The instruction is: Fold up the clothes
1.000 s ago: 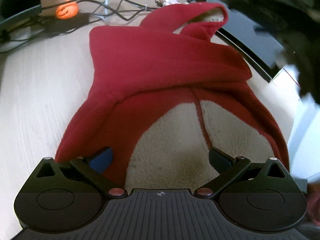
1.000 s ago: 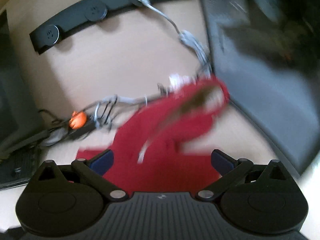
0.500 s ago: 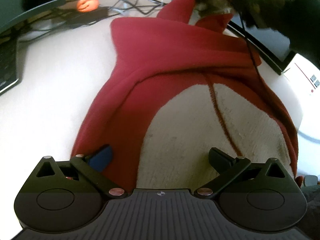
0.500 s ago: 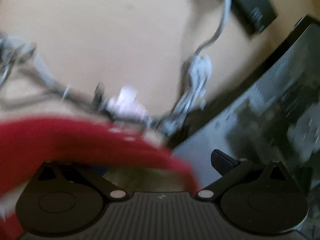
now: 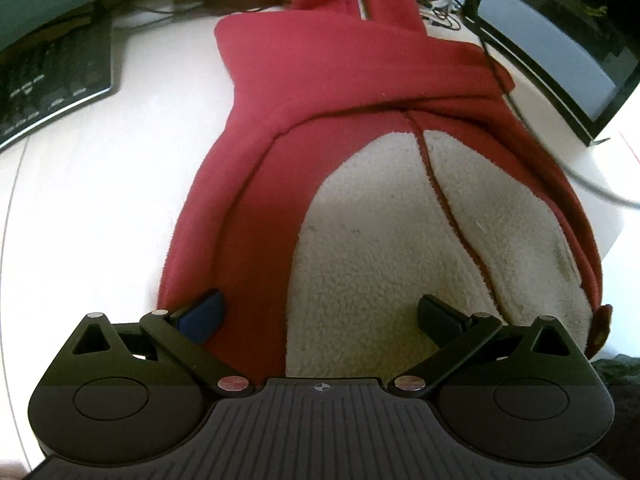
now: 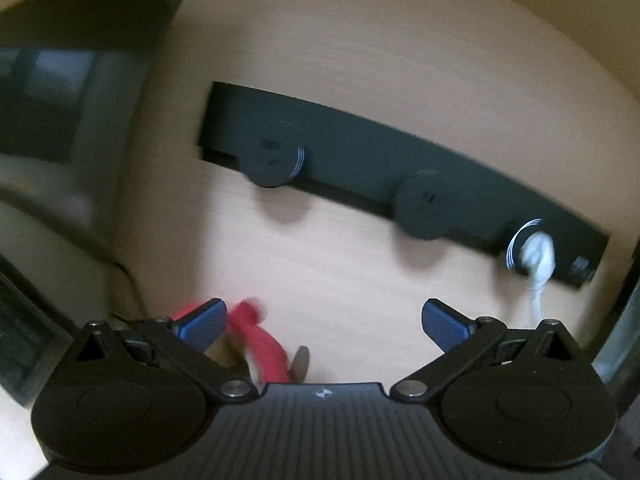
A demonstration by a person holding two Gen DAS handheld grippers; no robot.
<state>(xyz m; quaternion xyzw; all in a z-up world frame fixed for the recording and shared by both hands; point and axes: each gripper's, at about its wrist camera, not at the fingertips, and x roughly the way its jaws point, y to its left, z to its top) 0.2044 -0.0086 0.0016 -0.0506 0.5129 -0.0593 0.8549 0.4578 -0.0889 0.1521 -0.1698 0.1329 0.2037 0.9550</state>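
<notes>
Left gripper (image 5: 320, 316): my fingers wide apart, red hoodie (image 5: 352, 92) flat on desk (image 5: 100, 200) under and ahead | Right gripper (image 6: 322, 322): fingers apart, holding nothing, red cloth by left finger | Risk: hood slips down, fold flops crooked

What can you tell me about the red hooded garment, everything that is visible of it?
The red hooded garment looks like soft fleece, dark red outside with a cream, woolly lining split by a red seam. It lies spread on the pale desk, and its hood end rises out of the frame's top. The left gripper is open just above its near edge. The right wrist view shows only a blurred red piece by the open right gripper.
</notes>
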